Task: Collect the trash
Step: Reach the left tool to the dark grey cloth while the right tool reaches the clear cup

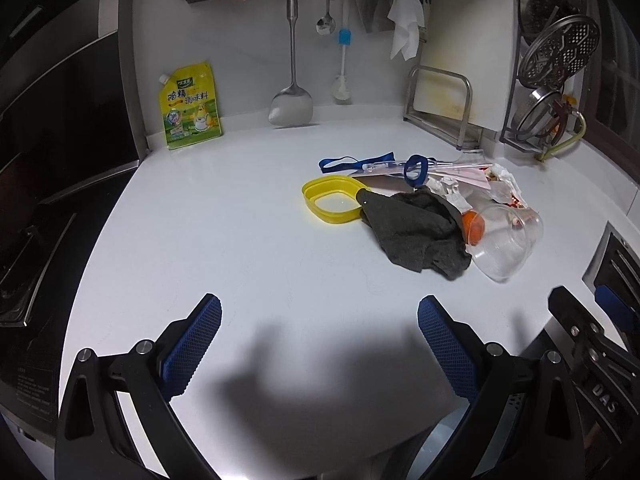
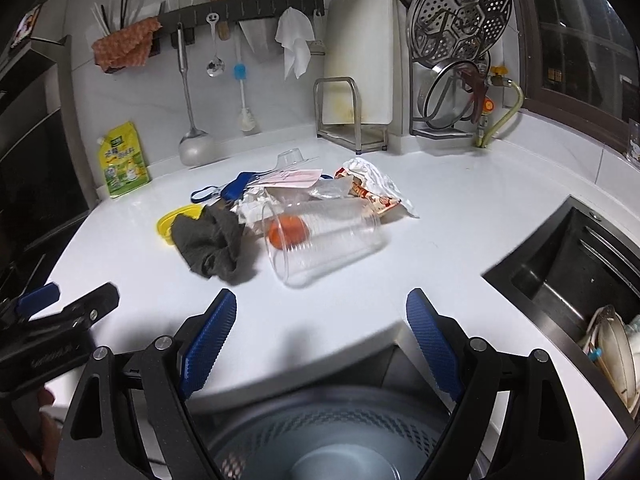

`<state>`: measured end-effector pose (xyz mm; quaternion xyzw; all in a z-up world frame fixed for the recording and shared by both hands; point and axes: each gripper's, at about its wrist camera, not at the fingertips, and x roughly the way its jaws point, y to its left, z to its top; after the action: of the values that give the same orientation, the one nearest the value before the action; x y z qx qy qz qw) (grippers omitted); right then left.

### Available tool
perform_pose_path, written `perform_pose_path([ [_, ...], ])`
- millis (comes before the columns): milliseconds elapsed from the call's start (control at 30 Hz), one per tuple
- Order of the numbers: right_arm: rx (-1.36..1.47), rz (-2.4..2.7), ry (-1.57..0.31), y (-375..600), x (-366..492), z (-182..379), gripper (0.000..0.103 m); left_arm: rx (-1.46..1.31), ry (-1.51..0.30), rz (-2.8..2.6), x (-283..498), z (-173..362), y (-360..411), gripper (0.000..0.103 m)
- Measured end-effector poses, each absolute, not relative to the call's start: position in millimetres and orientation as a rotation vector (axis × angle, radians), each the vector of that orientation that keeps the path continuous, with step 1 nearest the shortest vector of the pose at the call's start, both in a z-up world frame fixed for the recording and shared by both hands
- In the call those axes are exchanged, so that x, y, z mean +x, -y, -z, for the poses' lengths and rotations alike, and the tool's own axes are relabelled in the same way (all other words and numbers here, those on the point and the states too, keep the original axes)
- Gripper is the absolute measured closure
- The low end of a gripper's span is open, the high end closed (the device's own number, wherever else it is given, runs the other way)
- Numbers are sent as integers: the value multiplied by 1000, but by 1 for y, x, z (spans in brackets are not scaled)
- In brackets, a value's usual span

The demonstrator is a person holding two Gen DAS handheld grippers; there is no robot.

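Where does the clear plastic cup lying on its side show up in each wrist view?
Left wrist: clear plastic cup right of centre, mouth toward the camera, right of the grey cloth.
Right wrist: cup at centre, the cloth to its left.
Shared landmark: yellow seasoning pouch against the back wall.

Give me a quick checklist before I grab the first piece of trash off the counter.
1. Left claw open and holding nothing: ok.
2. Right claw open and holding nothing: ok.
3. Clear plastic cup lying on its side at the near edge of the pile, nothing in front of it: ok.
4. Cup free of other items: not ok, an orange object shows through its wall; inside or behind, cannot tell.
5. Grey cloth free of the yellow lid: not ok, it overlaps it.
6. Bin below the counter edge, open: ok.
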<state>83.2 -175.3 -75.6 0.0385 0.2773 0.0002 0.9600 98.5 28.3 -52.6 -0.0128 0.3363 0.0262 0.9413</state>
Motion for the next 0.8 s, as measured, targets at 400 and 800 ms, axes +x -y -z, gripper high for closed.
perform_pose_path([
  [400, 64, 95, -602, 169, 142, 88, 20, -39, -713, -43, 127, 64, -33, 6],
  [800, 42, 189, -633, 172, 174, 97, 20, -52, -739, -31, 143, 72, -25, 6],
])
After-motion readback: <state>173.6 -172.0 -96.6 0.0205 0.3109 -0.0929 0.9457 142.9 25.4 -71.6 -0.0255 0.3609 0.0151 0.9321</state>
